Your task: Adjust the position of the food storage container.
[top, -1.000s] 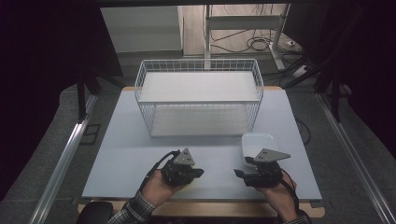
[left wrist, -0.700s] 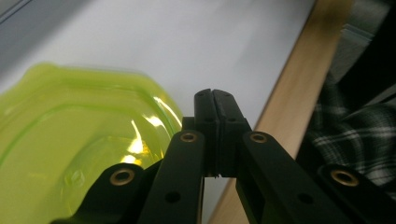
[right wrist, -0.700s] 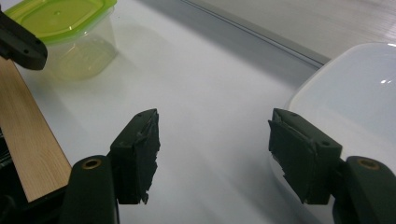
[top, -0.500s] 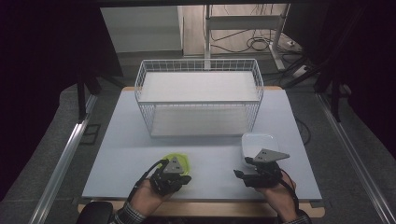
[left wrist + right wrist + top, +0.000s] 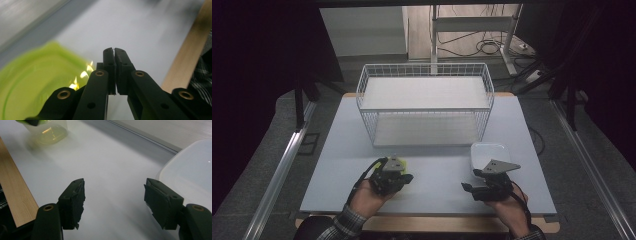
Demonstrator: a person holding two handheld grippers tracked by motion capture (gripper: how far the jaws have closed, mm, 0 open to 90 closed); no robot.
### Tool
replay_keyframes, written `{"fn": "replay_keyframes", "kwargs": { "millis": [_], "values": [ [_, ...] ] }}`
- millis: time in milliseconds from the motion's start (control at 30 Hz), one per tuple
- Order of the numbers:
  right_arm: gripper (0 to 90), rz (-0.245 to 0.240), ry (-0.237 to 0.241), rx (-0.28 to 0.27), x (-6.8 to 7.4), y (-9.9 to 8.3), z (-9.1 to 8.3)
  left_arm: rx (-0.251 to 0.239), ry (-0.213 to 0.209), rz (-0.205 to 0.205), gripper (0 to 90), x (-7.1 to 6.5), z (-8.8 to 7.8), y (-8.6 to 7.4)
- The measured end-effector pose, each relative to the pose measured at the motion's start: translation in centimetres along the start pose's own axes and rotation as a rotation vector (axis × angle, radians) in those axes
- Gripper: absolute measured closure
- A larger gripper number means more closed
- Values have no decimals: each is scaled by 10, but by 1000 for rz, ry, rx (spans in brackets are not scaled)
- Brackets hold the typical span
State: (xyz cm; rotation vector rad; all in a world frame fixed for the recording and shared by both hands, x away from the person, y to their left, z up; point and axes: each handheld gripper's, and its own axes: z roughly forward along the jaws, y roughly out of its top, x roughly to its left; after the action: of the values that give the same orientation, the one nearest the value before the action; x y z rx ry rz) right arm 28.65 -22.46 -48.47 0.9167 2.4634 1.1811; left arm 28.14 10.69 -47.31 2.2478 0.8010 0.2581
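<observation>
The left gripper [image 5: 393,176] sits near the front edge of the pale grey table [image 5: 437,165], its jaws pressed together with nothing between them. Just beside it lies a translucent lime-green plastic container [image 5: 398,162], apparently touching the gripper's far side. The right gripper [image 5: 488,186] rests further right with its jaws standing apart and empty, right in front of a shallow square white plastic container [image 5: 488,152]. Behind both stands a white wire basket [image 5: 426,107] with two shelves, well apart from the hands.

The risk I see is on the left. With the jaws pinched together, that gripper can only shove the green container, and a light plastic piece like that would probably skid away or tip instead of being picked up. On the right, the open jaws sit off to the side of the white container's rim, so closing now would likely catch only air or clip the edge and flip it.

The left gripper view shows the jaw tips meeting, and the green container [image 5: 32,82] blurred to one side of them rather than in line. The high view hides that under the hand. The right gripper view shows bare table between its pads [image 5: 75,197] and the white container [image 5: 190,170] off to one side.
</observation>
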Motion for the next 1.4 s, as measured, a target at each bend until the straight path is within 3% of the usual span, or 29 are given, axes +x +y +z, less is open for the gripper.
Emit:
{"fn": "replay_keyframes", "kwargs": {
  "millis": [133,300,367,433,767,800,900,967,1033,1133,1233,1333,1367,1400],
  "values": [
    [330,-1,2,1,0,0,0,27,29,21,898,5,16,17],
    [330,4,5,1,-1,-1,0,71,64,-5,899,14,23,12],
    [331,3,4,0,-1,-1,-1,68,50,-23,899,18,20,6],
    [331,1,4,1,-1,-1,0,74,65,-21,900,22,16,1],
    [327,4,2,4,-1,-1,1,72,93,-100,899,43,-8,-26],
    [326,3,3,7,-1,-1,1,69,95,-122,899,47,-12,-31],
    [326,1,2,9,-1,-1,2,47,86,-123,889,45,-13,-33],
    [326,0,1,8,-1,-1,2,33,76,-116,851,42,-13,-32],
    [337,9,-7,-6,-1,0,0,-39,26,-81,765,28,-10,-26],
    [404,35,-15,-27,-4,1,-5,-91,6,-43,660,13,-6,-22],
    [534,49,-39,-37,-7,3,-12,-125,-4,-15,533,2,-2,-19],
    [692,53,-82,-52,-12,5,-23,-137,-21,-18,417,-4,2,-20],
    [692,53,-82,-52,-12,5,-23,-137,-21,-18,386,-4,2,-20],
    [806,70,-118,-58,-18,6,-30,-151,-39,-24,352,-6,4,-22]
  ]
}}
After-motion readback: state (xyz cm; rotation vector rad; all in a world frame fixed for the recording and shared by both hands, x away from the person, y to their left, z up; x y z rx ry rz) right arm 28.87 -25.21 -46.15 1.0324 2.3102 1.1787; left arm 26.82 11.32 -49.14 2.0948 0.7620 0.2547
